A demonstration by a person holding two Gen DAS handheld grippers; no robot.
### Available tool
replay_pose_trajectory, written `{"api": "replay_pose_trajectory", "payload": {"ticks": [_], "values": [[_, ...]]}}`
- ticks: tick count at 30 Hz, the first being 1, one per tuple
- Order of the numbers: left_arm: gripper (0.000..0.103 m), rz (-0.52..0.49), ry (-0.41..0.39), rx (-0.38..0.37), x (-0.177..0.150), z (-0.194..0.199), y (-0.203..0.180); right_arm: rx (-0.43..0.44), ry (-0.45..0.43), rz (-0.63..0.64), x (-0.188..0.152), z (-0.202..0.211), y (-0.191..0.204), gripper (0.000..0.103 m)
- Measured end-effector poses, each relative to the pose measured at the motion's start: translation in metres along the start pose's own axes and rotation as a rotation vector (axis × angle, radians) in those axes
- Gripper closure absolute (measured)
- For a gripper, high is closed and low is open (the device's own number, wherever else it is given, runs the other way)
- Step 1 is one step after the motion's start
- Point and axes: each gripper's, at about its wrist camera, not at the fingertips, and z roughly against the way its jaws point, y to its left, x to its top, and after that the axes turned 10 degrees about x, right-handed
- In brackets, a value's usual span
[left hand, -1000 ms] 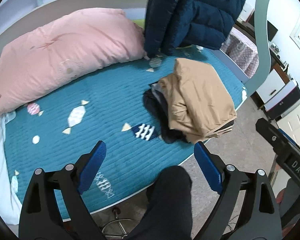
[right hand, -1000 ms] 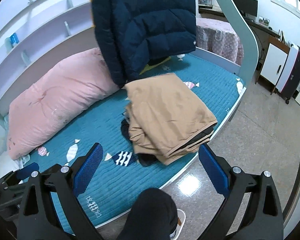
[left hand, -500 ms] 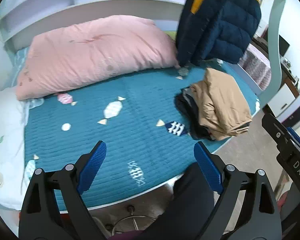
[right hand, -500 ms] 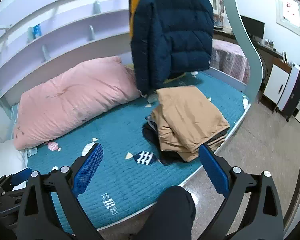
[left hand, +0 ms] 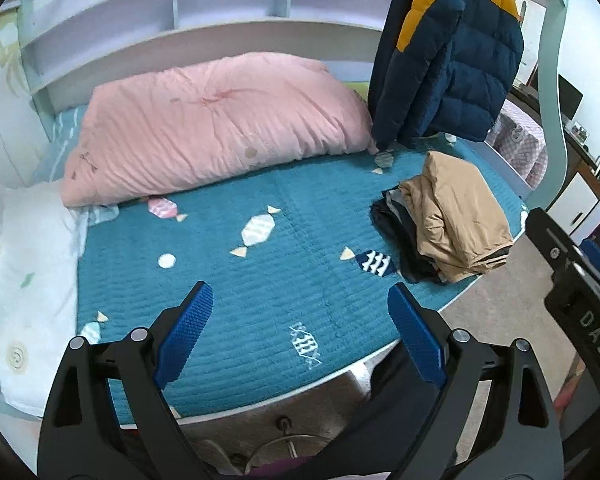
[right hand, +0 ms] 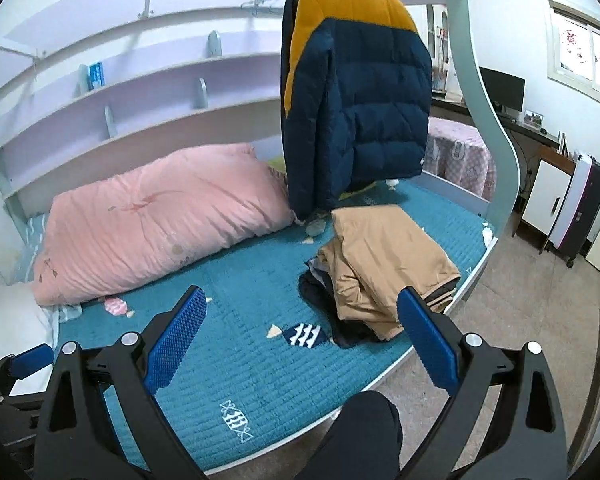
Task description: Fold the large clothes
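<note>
Puffer jacket (right hand: 356,96), navy with a yellow yoke, hanging from the rail above the far right of the bed (right hand: 236,336), hem just above the mattress beside the pink duvet (right hand: 160,216). Folded tan garment (right hand: 384,264) stacked on darker clothes near the bed's right edge, apparently finished with. Compared with a second ago, both views pulled back and tilted up: then only the navy lower half of the jacket in frame, now the yellow shoulders and the rail too, the folded pile smaller and further off. Probably a turn away from the stack toward the jacket as the next piece. Left gripper (left hand: 300,336) with jaws spread wide, holding nothing, over the bed's near edge; right gripper (right hand: 300,332) likewise wide apart and empty, well short of the jacket.
</note>
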Motion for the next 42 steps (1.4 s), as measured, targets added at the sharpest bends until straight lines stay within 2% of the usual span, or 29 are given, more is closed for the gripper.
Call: {"api": "replay_pose_trajectory", "payload": {"ticks": [10, 21, 42], "values": [[0.013, -0.008, -0.096, 0.007, -0.005, 0.03, 0.001, -0.023, -0.025, 0.002, -0.008, 0.017, 0.005, 0.009], [0.012, -0.039, -0.215, 0.027, -0.01, 0.063, -0.002, -0.074, -0.095, 0.036, -0.01, 0.04, 0.013, 0.009], [0.012, 0.006, -0.221, 0.024, -0.01, 0.068, 0.01, -0.089, -0.103, 0.056, -0.013, 0.047, 0.013, 0.009]]}}
